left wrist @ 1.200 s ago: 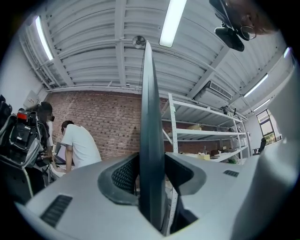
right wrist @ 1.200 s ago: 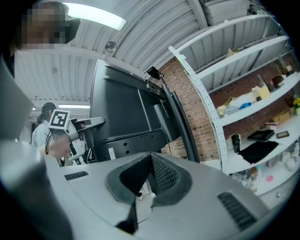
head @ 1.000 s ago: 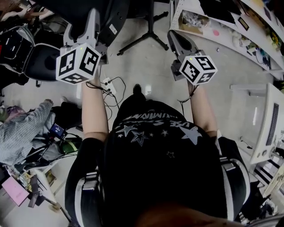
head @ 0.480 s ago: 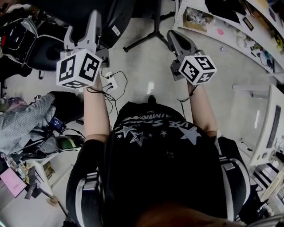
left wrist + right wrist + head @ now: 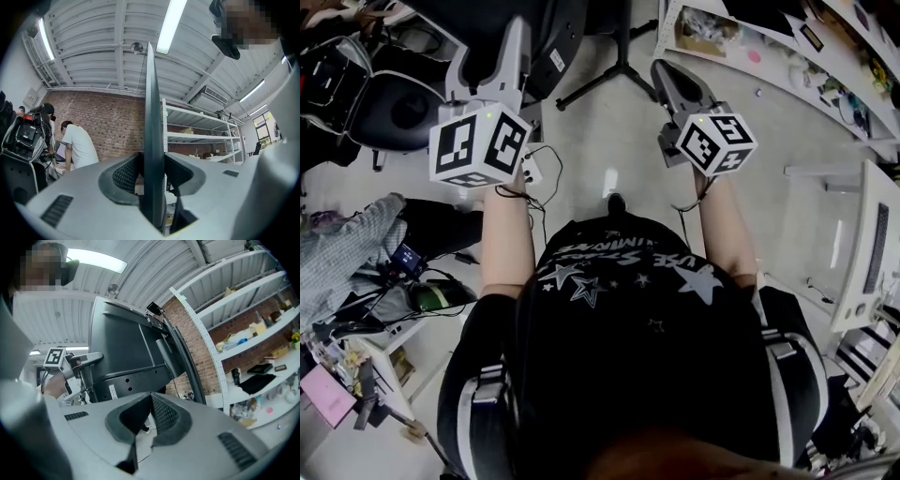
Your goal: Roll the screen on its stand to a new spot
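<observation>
Between the jaws of the left gripper point(image 5: 151, 171) the screen point(image 5: 151, 108) stands edge-on, pinched; the right gripper point(image 5: 149, 401), pressed together and empty, hovers near its back.

Shirt point(image 5: 628, 272), yours: white lettering across the chest among printed stars, upside down in the head view, not legible in full
Screen point(image 5: 126, 348), back panel: one white sticker point(image 5: 112, 392), its print too small for you to read
Left marker cube point(image 5: 480, 145) and right marker cube point(image 5: 717, 142): black-and-white square codes only, no letters or numbers
</observation>
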Available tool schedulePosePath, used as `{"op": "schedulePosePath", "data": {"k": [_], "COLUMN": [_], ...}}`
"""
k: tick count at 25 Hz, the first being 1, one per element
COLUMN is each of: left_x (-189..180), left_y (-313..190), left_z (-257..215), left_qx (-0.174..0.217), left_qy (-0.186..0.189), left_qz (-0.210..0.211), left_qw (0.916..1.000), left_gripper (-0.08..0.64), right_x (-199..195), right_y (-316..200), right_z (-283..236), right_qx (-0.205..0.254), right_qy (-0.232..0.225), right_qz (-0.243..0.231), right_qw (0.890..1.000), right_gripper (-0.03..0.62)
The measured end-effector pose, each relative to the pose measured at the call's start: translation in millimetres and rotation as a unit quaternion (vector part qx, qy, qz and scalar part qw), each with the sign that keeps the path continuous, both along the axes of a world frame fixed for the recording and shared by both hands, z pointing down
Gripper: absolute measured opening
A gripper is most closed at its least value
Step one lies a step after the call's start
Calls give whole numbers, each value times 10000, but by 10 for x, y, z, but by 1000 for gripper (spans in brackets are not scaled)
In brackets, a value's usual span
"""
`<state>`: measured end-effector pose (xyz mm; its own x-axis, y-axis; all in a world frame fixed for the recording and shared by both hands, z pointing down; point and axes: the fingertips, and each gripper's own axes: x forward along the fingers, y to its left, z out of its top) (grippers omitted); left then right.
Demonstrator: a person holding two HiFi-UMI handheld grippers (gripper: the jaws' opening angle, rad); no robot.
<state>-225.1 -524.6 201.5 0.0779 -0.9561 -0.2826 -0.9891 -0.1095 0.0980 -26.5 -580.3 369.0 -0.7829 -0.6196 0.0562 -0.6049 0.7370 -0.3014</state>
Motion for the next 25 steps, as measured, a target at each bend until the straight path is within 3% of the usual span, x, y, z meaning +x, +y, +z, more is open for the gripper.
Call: {"op": "schedulePosePath", "data": {"k": [25], "left_x": [434], "left_y": [1304], "left_z": [11], "left_qx": [124], "left_qy": [-134], "left_qz": [682], "left_qw": [9975], "left_gripper": [186], "right_x": [110], "right_y": [1261], "right_z": [-35], "right_qx": [106], "right_qy": [-6], "right_qz": [437], "right_qw": [9990], "right_gripper": [8]}}
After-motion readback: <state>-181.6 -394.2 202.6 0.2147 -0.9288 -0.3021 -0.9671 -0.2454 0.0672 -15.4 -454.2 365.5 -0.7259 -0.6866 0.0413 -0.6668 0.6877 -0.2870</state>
